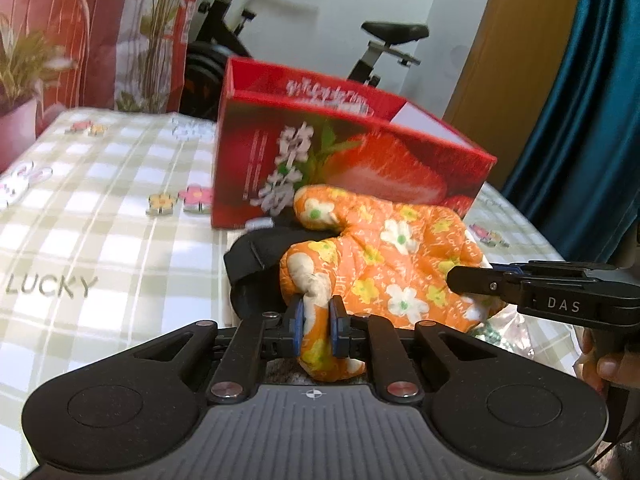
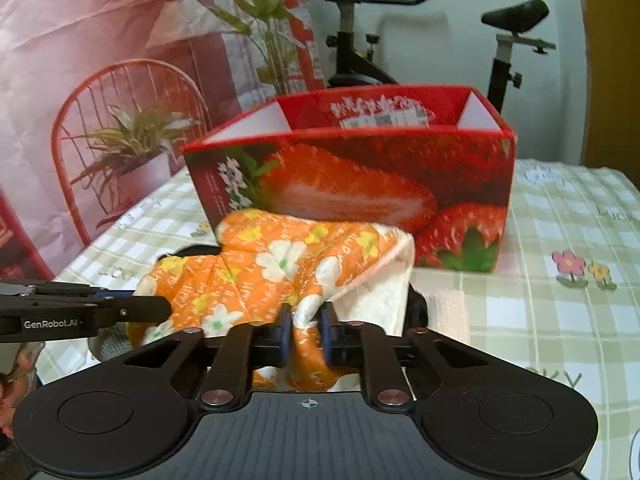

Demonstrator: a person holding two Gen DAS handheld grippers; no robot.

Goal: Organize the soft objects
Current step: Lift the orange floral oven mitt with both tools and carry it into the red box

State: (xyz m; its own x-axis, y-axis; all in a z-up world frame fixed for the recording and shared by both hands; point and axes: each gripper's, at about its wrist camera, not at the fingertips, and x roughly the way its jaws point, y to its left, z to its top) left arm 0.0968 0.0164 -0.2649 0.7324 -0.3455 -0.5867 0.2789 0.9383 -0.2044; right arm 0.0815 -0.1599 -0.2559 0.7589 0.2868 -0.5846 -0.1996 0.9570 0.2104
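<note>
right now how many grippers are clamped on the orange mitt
2. The left gripper pinches the orange mitt at its near edge; the right gripper pinches the cuff end, in front of the strawberry box.

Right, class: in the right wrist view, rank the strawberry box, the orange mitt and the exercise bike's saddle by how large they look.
1. strawberry box
2. orange mitt, nearer the camera, so flattered
3. saddle, far back
</note>
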